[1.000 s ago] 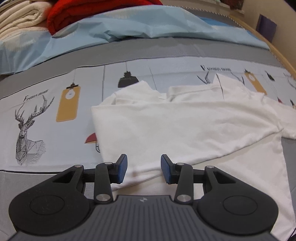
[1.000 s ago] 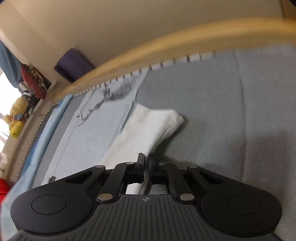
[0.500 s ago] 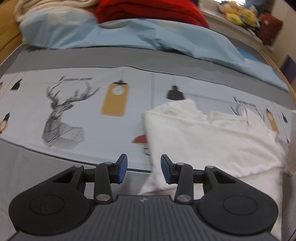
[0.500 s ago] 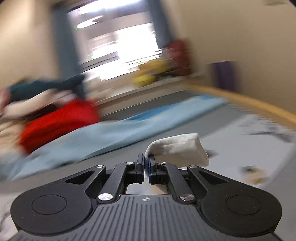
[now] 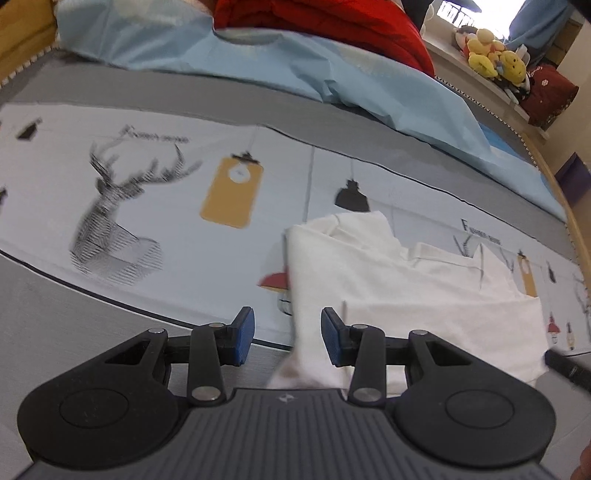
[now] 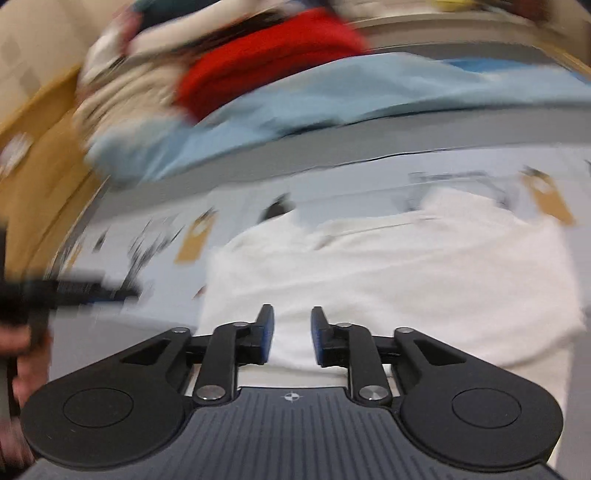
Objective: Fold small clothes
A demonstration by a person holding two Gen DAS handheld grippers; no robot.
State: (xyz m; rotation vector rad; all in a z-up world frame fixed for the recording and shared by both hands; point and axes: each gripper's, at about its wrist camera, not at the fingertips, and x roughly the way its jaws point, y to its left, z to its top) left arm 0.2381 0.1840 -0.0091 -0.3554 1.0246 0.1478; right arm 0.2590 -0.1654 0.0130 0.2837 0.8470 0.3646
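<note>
A white shirt [image 5: 406,295] lies on the bed [image 5: 110,332], spread over the printed sheet [image 5: 147,221] with its deer and lamp motifs, nearer the bed's right side than its left. The collar end points toward the far edge, where a pale blue quilt [image 5: 351,85] and a red blanket [image 5: 332,22] are heaped. One side panel appears already laid over the body, leaving a straight edge across the cloth in the left wrist view.

The left tool [image 5: 287,334] hovers low over the shirt's left edge with its blue pads well apart; a lifted fold of cloth sits between them, but they grip nothing. The right tool [image 6: 288,334] is over the near middle of the shirt [image 6: 388,277], its pads parted by a narrower gap and empty as well — this view is heavily blurred, so the exact contact with the fabric cannot be told.

The step in hand looks like the pause between folds: one side seems done, and the remaining edge is to be taken. The next move probably calls for the left tool to close on the raised left edge and carry it across — low and level, so the layers underneath do not drag or bunch.
</note>
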